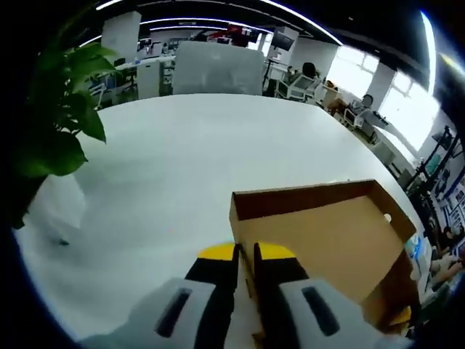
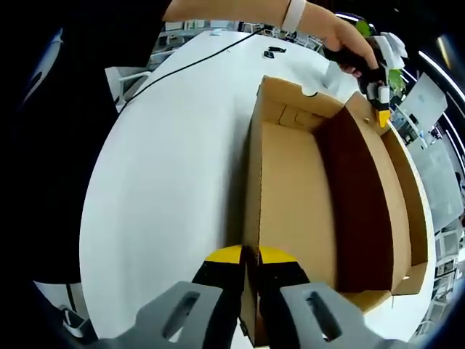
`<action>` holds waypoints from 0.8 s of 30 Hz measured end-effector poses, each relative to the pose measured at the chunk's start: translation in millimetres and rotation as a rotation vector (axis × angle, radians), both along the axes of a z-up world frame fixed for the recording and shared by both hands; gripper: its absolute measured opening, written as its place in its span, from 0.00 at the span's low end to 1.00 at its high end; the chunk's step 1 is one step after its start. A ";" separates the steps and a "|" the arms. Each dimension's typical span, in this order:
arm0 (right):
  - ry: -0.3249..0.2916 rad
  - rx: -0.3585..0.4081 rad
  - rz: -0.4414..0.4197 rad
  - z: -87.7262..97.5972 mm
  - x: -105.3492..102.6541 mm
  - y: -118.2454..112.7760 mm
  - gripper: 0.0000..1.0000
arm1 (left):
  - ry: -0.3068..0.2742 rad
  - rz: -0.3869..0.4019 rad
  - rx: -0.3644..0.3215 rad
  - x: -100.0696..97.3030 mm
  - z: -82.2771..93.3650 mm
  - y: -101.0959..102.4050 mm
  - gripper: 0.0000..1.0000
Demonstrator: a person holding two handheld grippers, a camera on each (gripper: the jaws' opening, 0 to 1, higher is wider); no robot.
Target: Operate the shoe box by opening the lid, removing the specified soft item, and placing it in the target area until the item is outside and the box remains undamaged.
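1. My right gripper (image 2: 249, 256) has its yellow-tipped fingers (image 2: 225, 256) pressed onto a cardboard wall of the shoe box (image 2: 290, 189), one finger on either side of the edge, pinching it so the box cannot slide on the white counter (image 2: 167, 167).

2. My left gripper (image 1: 247, 253) does the same at another edge: its fingers (image 1: 218, 252) close on the thin board with only the wall between them, bracing the box from a second side.

3. Just ahead of the right fingers the box stands open, its brown floor bare; I see no soft item inside it, and cannot tell where the item lies.

4. At the box's far end in the right gripper view, the left gripper grips the rim, held by a person's hand (image 2: 347, 40). I judge the paired hold spreads the strain and spares the cardboard.

5. Beyond the left fingers, off to their left, a leafy plant (image 1: 62, 109) stands near the counter's edge, well apart from the box.
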State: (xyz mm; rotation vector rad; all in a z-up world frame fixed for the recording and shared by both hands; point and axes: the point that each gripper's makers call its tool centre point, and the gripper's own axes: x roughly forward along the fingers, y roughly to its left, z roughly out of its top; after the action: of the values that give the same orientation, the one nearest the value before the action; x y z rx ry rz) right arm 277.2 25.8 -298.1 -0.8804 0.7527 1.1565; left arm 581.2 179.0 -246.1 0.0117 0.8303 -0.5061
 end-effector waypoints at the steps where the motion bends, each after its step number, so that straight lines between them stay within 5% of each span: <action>1: -0.001 -0.001 0.001 -0.2 -0.2 0.1 0.04 | -0.009 -0.002 0.009 -1.0 1.4 -0.1 0.08; 24: 0.025 0.009 -0.010 -2.7 -3.7 6.3 0.02 | -0.441 0.026 -0.021 -29.1 67.3 17.8 0.05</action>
State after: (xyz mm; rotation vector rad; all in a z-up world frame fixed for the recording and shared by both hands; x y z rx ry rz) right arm 273.6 32.1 -300.9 -0.8553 0.7711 1.1630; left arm 552.1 196.8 -178.7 0.0897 0.3932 -0.4652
